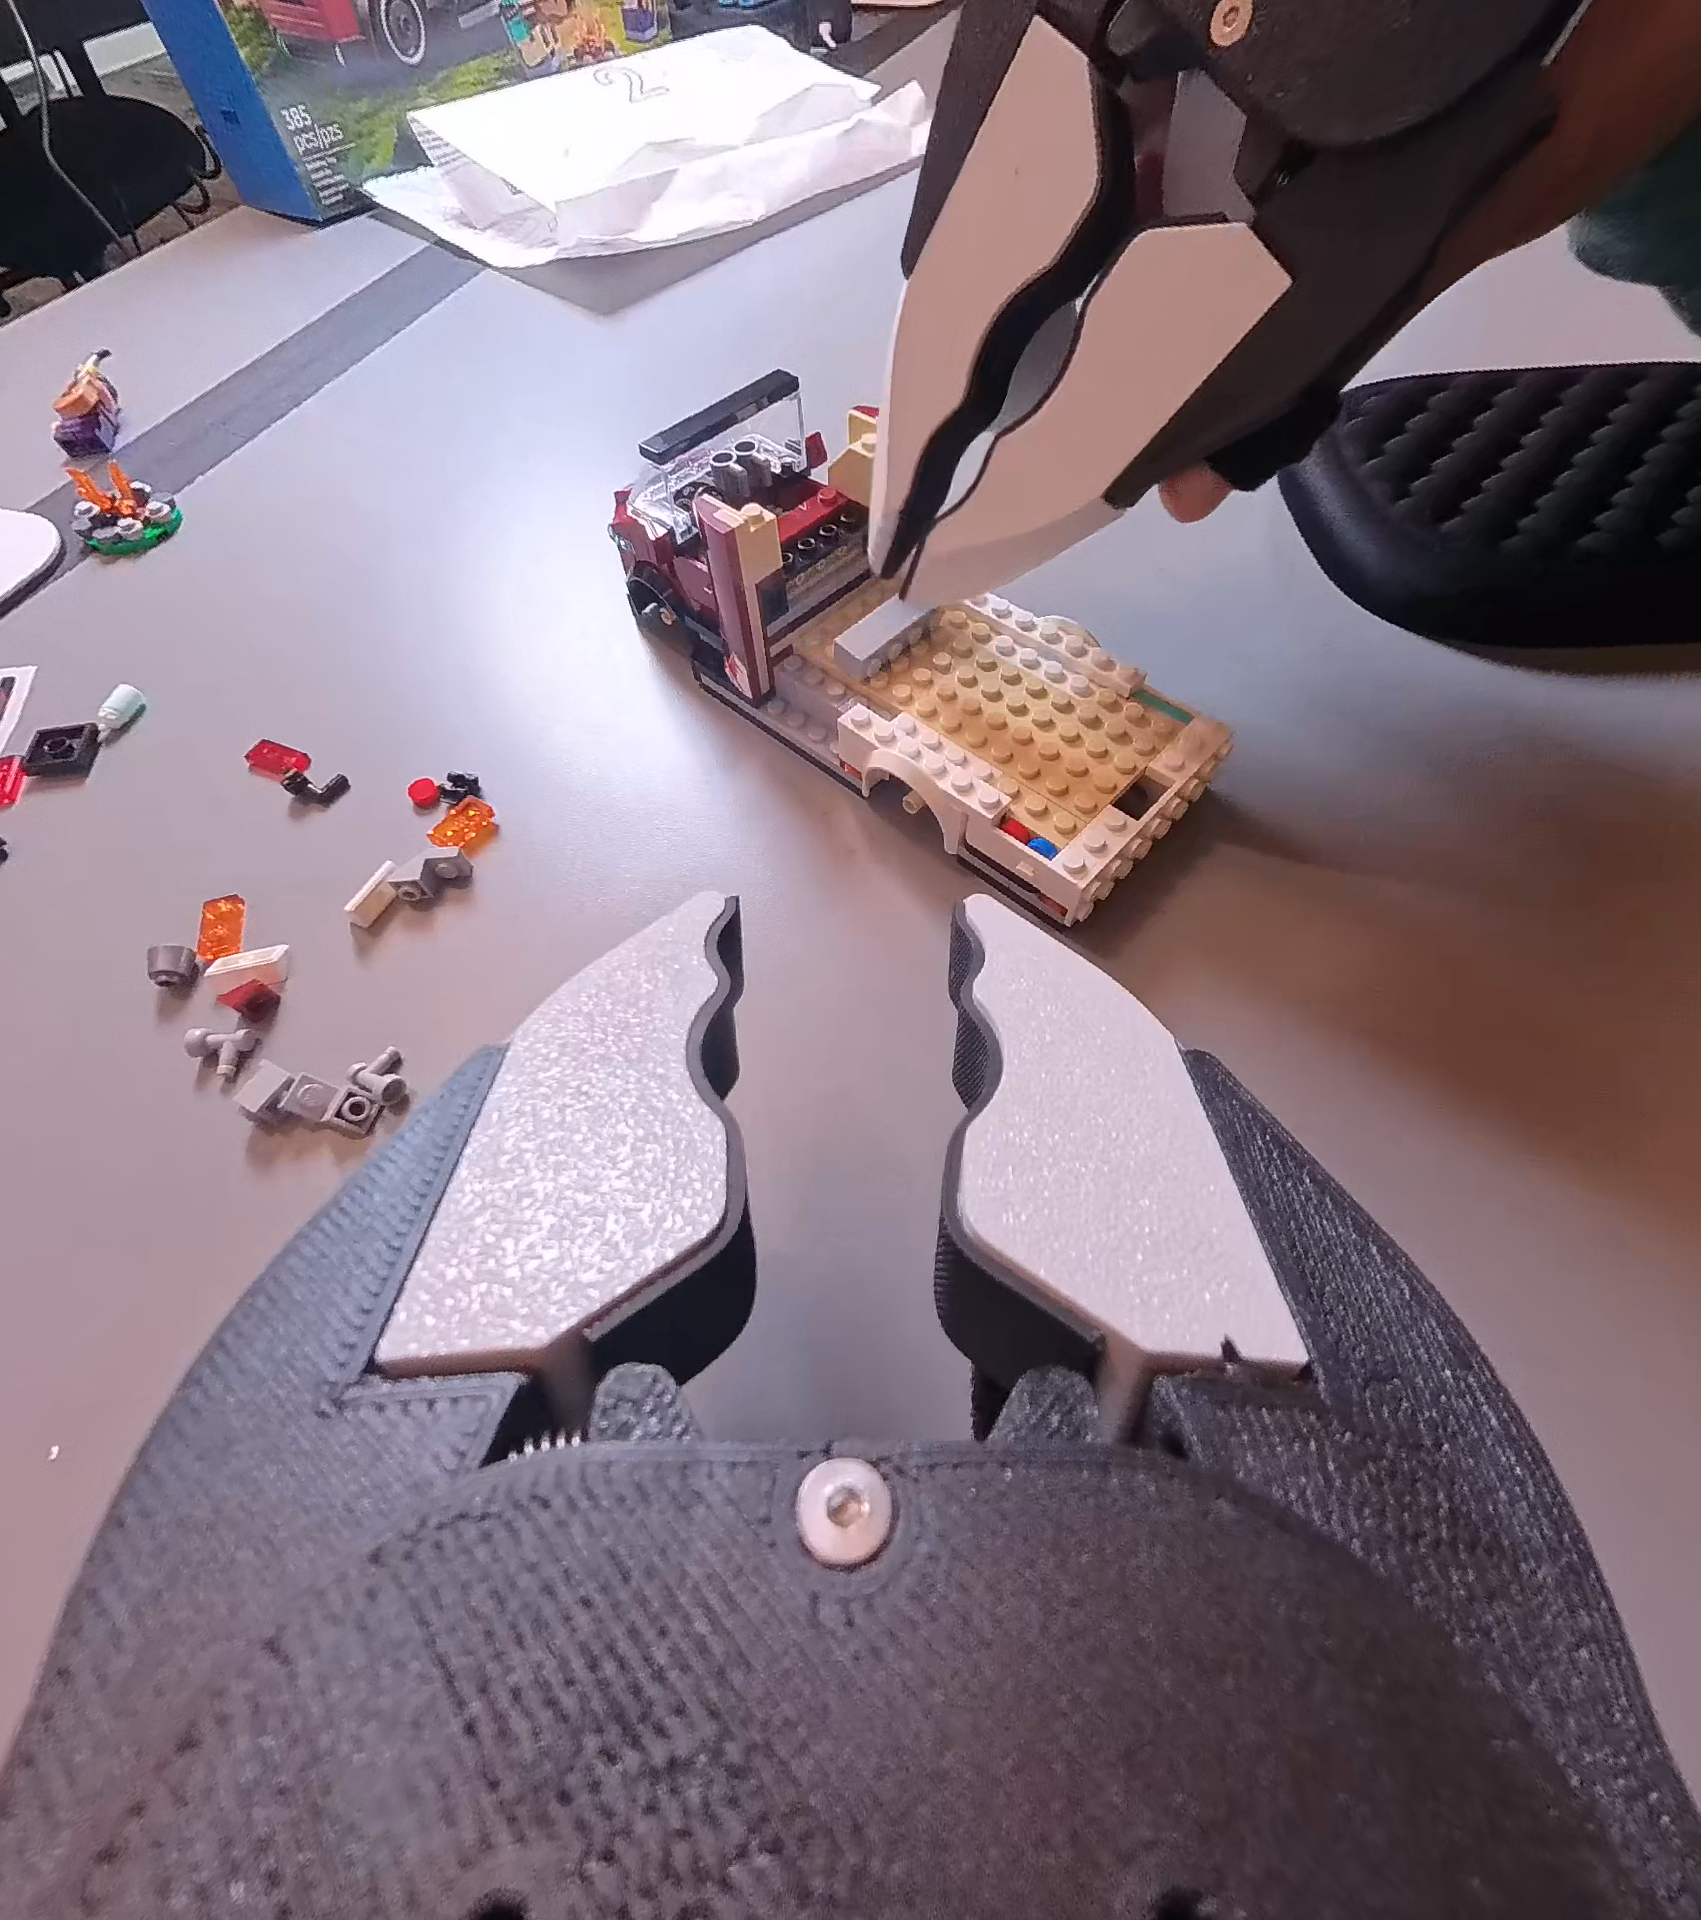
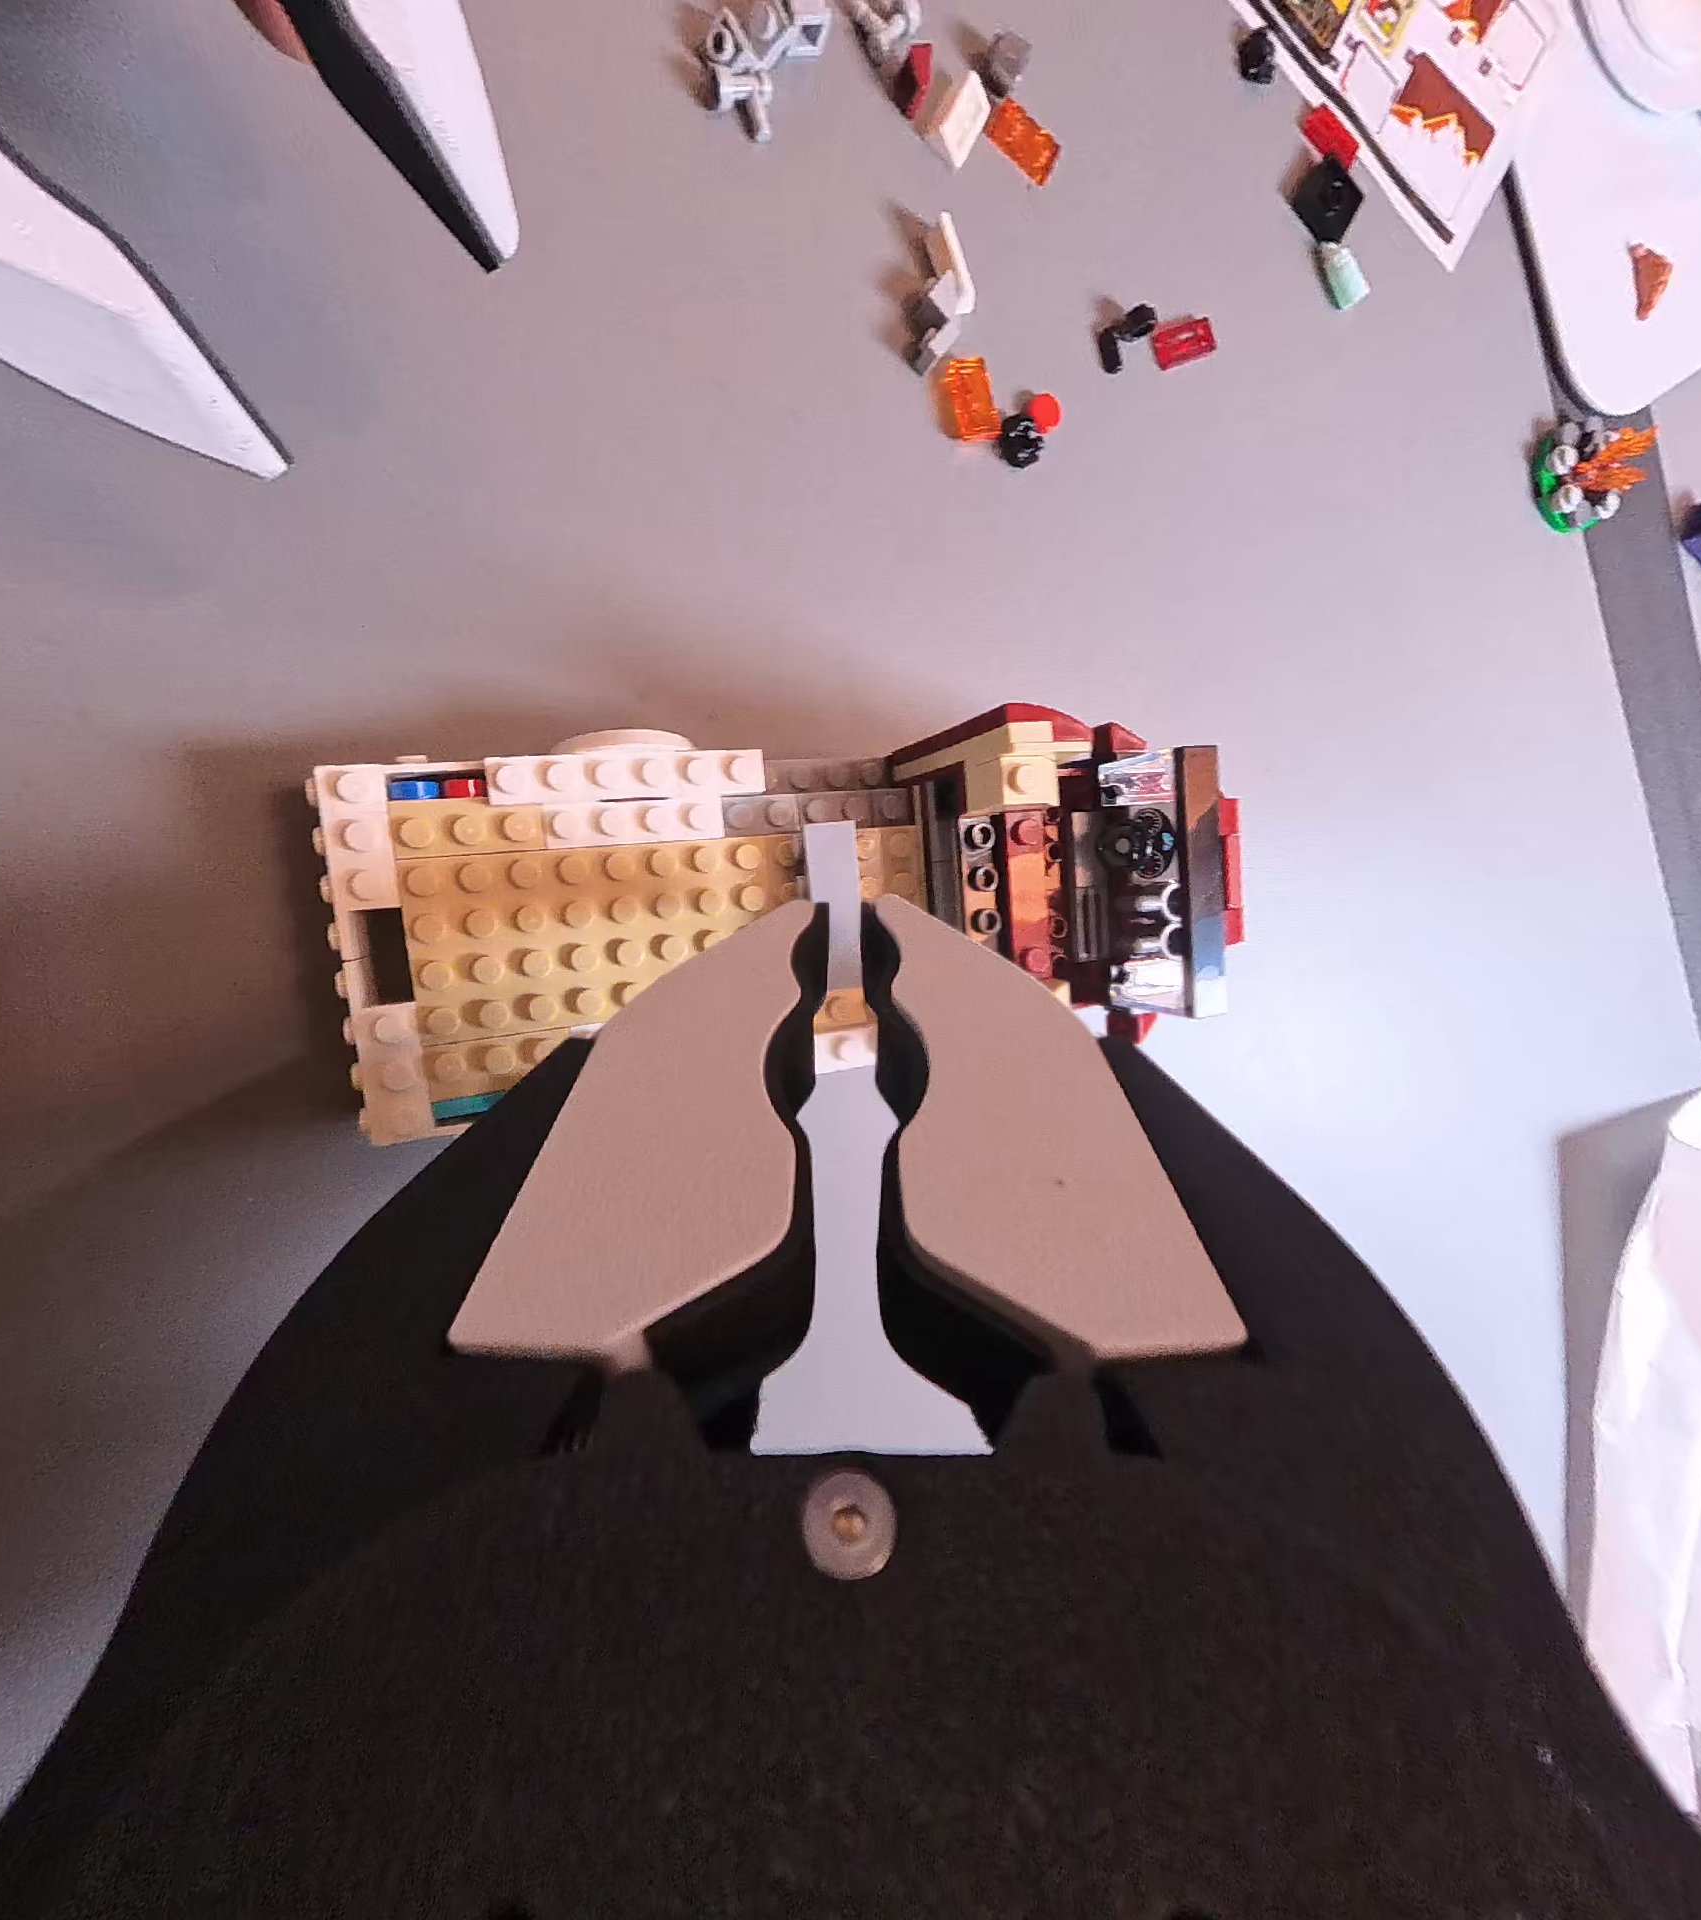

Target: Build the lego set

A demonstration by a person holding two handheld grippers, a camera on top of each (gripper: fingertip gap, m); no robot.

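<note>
Lego truck (image 1: pixel 913 665) mid-table: dark red cab, windscreen and tan studded bed built; no wheels in the arches, bed walls low. Right gripper (image 2: pixel 844 914) pinches a grey tile (image 1: pixel 877 636), set at the bed's cab end. Left gripper (image 1: pixel 846 914) spread, empty, near the truck's rear. Loose pieces (image 1: pixel 326 914) lie unplaced toward the table's left edge, so much remains.

My left wrist camera sits low, looking across the table (image 1: pixel 513 644) at the truck (image 1: pixel 929 717) from some way off. My right looks steeply down, close above it. Both share the truck (image 2: pixel 721 914) and loose pieces (image 1: pixel 306 935).
</note>
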